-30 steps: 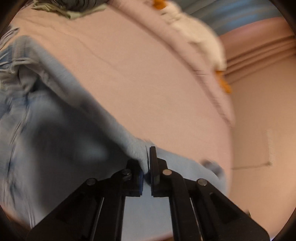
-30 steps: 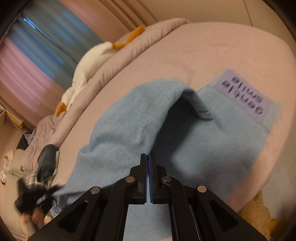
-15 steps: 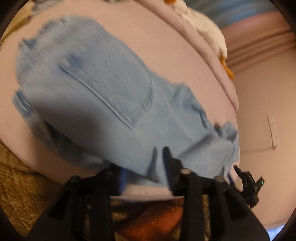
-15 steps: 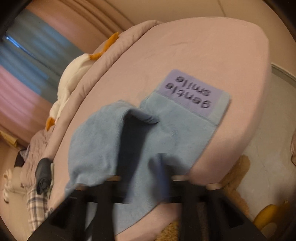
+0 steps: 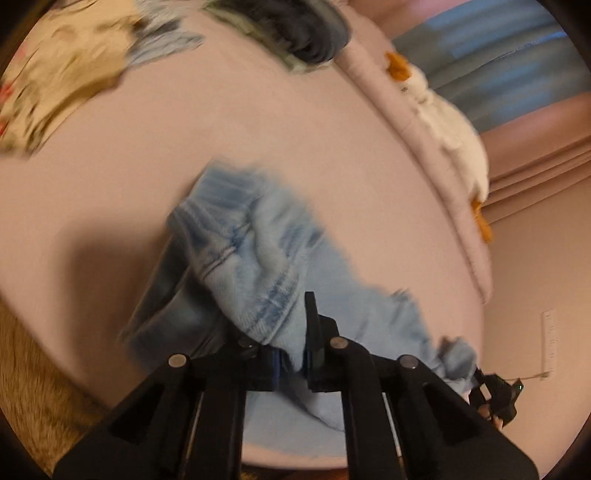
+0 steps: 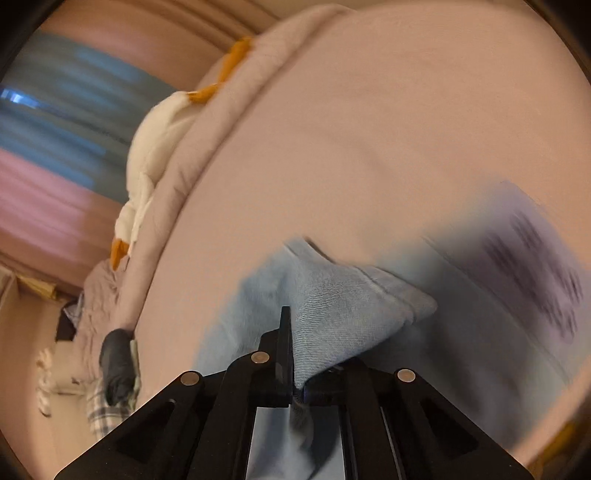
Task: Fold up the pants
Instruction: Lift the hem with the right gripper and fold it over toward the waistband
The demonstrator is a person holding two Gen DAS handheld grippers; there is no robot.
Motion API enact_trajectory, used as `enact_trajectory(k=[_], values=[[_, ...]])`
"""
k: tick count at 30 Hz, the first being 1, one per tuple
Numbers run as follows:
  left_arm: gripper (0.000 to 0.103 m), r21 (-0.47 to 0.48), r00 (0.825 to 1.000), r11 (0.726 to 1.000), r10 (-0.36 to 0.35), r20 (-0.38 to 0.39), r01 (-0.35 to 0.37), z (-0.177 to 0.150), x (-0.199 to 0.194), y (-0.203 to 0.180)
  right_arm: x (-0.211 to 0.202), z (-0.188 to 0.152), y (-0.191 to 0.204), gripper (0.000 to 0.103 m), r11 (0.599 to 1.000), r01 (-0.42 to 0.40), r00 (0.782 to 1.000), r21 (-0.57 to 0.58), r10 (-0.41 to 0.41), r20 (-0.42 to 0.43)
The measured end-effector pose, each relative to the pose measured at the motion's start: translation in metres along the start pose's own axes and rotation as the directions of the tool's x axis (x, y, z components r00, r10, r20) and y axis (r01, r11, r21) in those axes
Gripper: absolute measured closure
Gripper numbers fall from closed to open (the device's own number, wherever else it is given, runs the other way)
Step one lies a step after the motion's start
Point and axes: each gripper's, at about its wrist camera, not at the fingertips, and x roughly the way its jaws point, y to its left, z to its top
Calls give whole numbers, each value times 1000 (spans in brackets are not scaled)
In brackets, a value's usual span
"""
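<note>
Light blue denim pants (image 5: 266, 273) lie bunched on the pink bed near its front edge. My left gripper (image 5: 295, 354) is shut on a fold of the denim, which drapes over its left finger. In the right wrist view my right gripper (image 6: 299, 373) is shut on another fold of the pants (image 6: 332, 306), which covers its right finger. A purple label with dark lettering (image 6: 532, 258) lies on the fabric at the right, blurred. The other gripper (image 5: 496, 393) shows at the lower right of the left wrist view.
A white stuffed goose (image 5: 450, 122) lies along the rolled pink duvet (image 6: 236, 122) at the bed's far side. A pile of clothes (image 5: 288, 29) and a floral cloth (image 5: 55, 74) sit at the far end. A brown rug (image 5: 33, 391) lies beside the bed.
Both grippers have moved forward over the bed carrying the denim, which is now bunched into a smaller heap. Both views are blurred by motion.
</note>
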Motion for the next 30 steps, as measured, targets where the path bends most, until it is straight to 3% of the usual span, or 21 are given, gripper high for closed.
enact_trajectory(k=[3, 5, 6, 7, 9, 11, 12, 14, 15, 18, 22, 25, 27, 30], values=[[95, 19, 991, 995, -103, 88, 101, 18, -27, -23, -19, 25, 53, 99, 990, -121, 992, -72, 124, 36], [94, 34, 973, 978, -206, 102, 204, 16, -45, -28, -66, 25, 76, 99, 958, -250, 950, -142, 271, 155], [93, 45, 971, 975, -220, 96, 216, 11, -50, -27, -94, 20, 75, 99, 941, -291, 917, -172, 326, 228], [92, 64, 977, 979, -197, 80, 192, 3, -53, -21, -107, 15, 67, 99, 946, -276, 912, -168, 313, 265], [92, 122, 997, 990, -69, -27, 72, -14, -38, -9, -118, 4, 37, 99, 974, -194, 929, -119, 221, 297], [91, 138, 985, 990, 8, -171, 16, -32, -11, 8, -105, -15, -20, 99, 1000, 0, 963, -6, 1, 270], [91, 117, 972, 993, 28, -234, 0, -42, 1, 19, -98, -22, -38, 99, 998, 58, 970, 25, -62, 235], [90, 71, 967, 997, 27, -254, -10, -48, 9, 29, -75, -45, -87, 99, 977, 181, 975, 116, -194, 112], [90, 54, 969, 998, 19, -247, -6, -49, 11, 31, -67, -56, -107, 99, 969, 191, 976, 157, -204, 75], [91, 68, 972, 997, 43, -232, -28, -44, 10, 18, -66, -67, -129, 100, 976, 91, 989, 197, -111, 94], [90, 118, 985, 992, 57, -162, -39, -47, -2, -3, -75, -69, -116, 100, 981, 131, 981, 144, -149, 125], [89, 120, 979, 991, 85, -183, -64, -48, 4, 16, -75, -67, -127, 100, 969, 185, 968, 163, -208, 140], [88, 114, 977, 991, 88, -196, -66, -44, 3, 21, -75, -62, -137, 100, 974, 125, 977, 190, -154, 149], [88, 102, 980, 993, 71, -185, -53, -40, -1, 22, -76, -51, -140, 100, 970, 109, 976, 219, -147, 161]])
